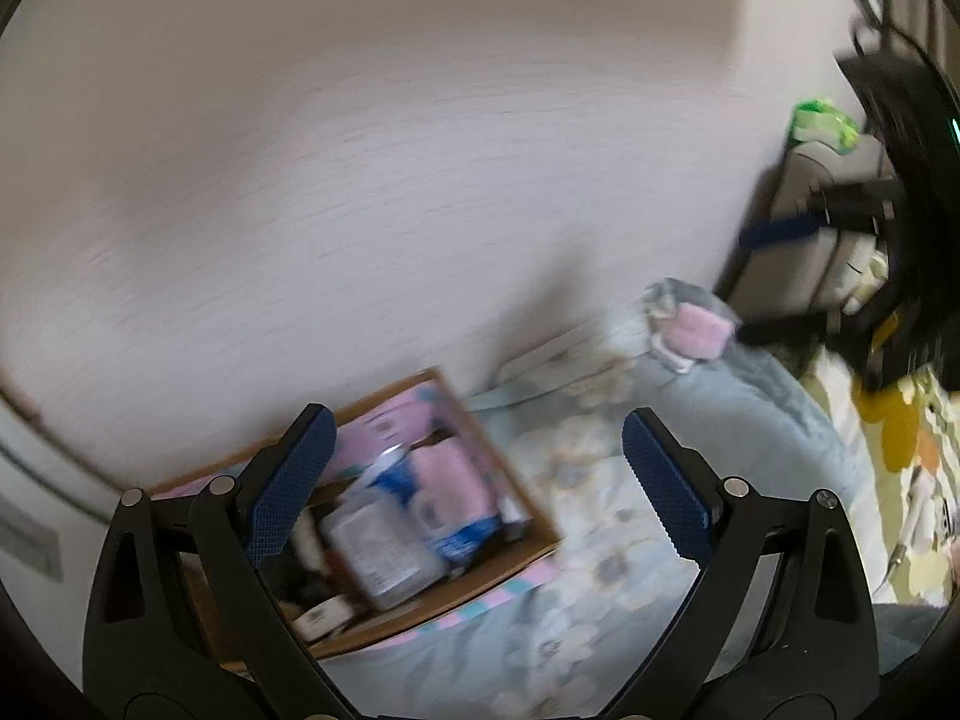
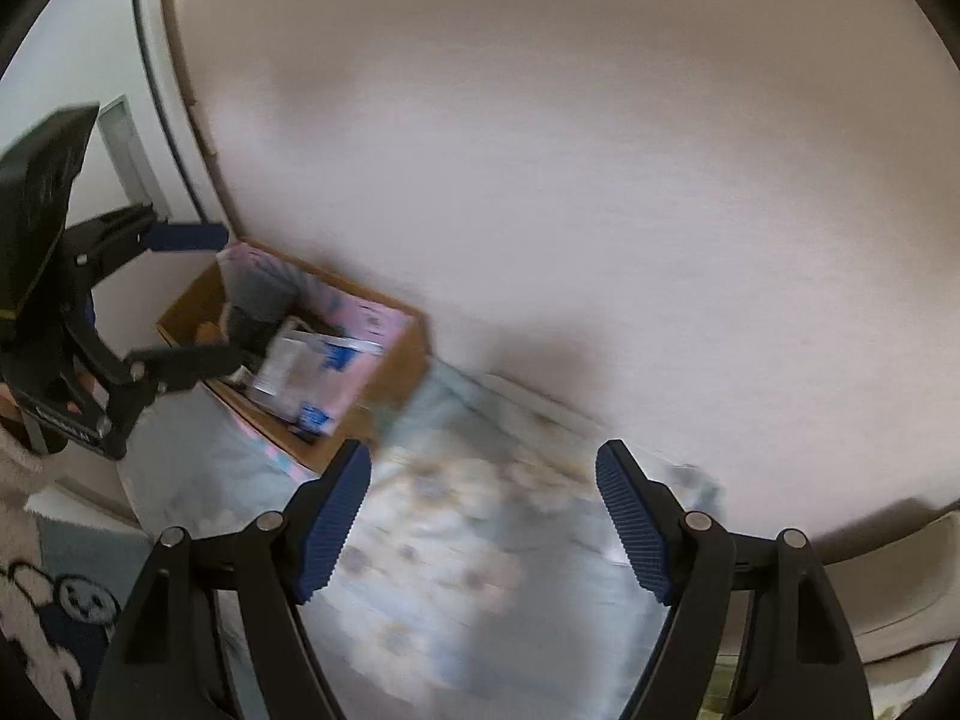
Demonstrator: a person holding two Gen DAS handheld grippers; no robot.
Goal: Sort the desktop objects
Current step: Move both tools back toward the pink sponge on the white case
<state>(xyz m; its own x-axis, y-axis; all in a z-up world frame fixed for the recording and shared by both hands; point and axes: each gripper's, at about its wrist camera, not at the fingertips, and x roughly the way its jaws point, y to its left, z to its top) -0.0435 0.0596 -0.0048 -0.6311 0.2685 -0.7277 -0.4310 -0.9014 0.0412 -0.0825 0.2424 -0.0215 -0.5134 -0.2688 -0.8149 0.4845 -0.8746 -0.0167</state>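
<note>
An open cardboard box with a pink lining lies on a pale blue flowered cloth against the wall. Several pink, blue and white packets lie inside it. My left gripper is open and empty, its left finger over the box. In the right wrist view the left gripper hangs over the box. My right gripper is open above the cloth with nothing between its fingers. A small pink wrapped item lies just beside the right gripper. Both views are blurred.
A pale wall rises right behind the box. A grey case with something green on top stands at the right. A yellow-patterned cloth lies by it. A rug with a bear picture covers the floor at the left.
</note>
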